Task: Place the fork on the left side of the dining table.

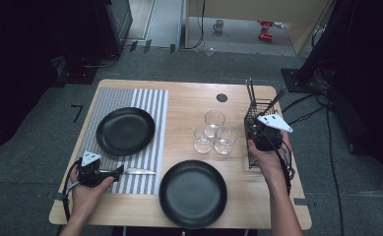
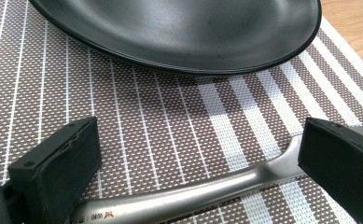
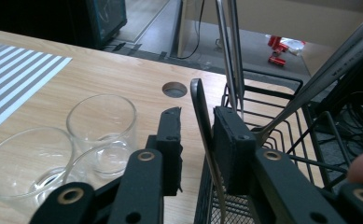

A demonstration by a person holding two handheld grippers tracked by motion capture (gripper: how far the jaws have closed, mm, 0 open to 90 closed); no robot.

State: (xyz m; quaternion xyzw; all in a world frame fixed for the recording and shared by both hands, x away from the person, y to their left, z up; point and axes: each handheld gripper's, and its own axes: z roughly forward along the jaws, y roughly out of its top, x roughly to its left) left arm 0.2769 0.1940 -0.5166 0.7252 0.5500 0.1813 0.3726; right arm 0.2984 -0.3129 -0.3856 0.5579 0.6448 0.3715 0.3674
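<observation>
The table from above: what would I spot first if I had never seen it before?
Probably the two black plates: one on the striped mat at the left, one on bare wood near the front. Three clear glasses huddle in the middle, and the right tongs reach into the wire cutlery basket at the right edge.

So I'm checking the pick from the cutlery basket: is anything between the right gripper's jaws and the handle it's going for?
Nothing visible: the handle stands between the pads of the right gripper, the other utensils behind it in the wire basket.

Knife (image 1: 139, 171) on the placemat (image 1: 149, 105) before one plate (image 1: 125, 131); glasses (image 1: 214, 132) left of the cutlery basket (image 1: 251, 123).
</observation>
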